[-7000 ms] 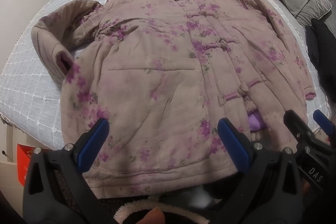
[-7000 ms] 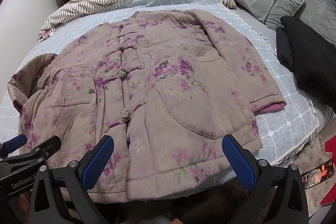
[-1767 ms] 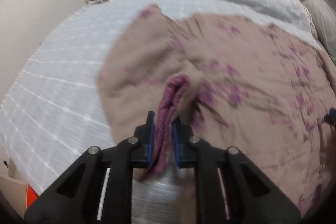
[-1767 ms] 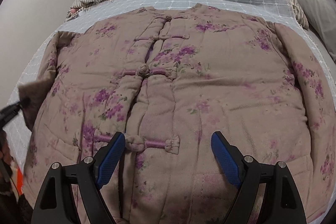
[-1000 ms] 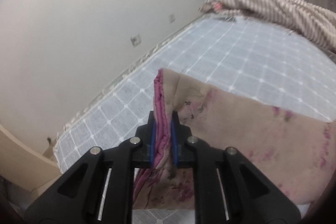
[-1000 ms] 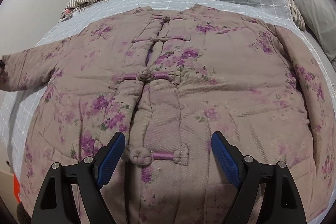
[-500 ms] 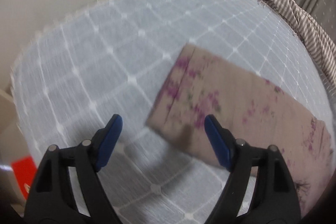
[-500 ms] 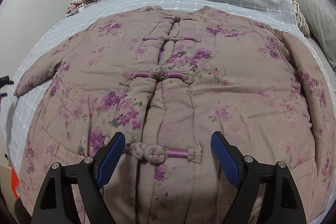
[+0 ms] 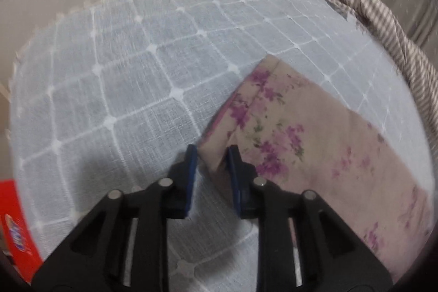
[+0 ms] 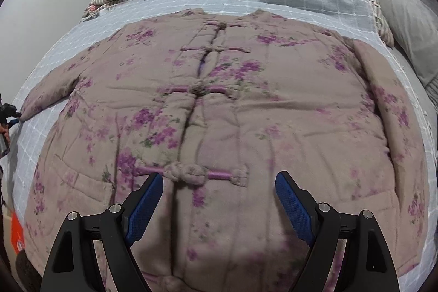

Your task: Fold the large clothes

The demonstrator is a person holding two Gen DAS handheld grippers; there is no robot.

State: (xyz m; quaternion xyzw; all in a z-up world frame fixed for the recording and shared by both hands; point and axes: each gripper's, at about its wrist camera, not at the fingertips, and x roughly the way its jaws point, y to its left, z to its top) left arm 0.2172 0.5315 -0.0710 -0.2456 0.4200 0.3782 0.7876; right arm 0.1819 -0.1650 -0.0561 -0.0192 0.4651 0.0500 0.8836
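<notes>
so the left gripper is pinching the sleeve cuff corner, sleeve running off toward 2 o'clock back to the jacket lying flat on the bed, while the right gripper is hovering spread wide over the front.

I can't tell whether my left hand-held gripper actually pinches the jacket cuff; the hem below my right hand-held gripper is cut off.
</notes>
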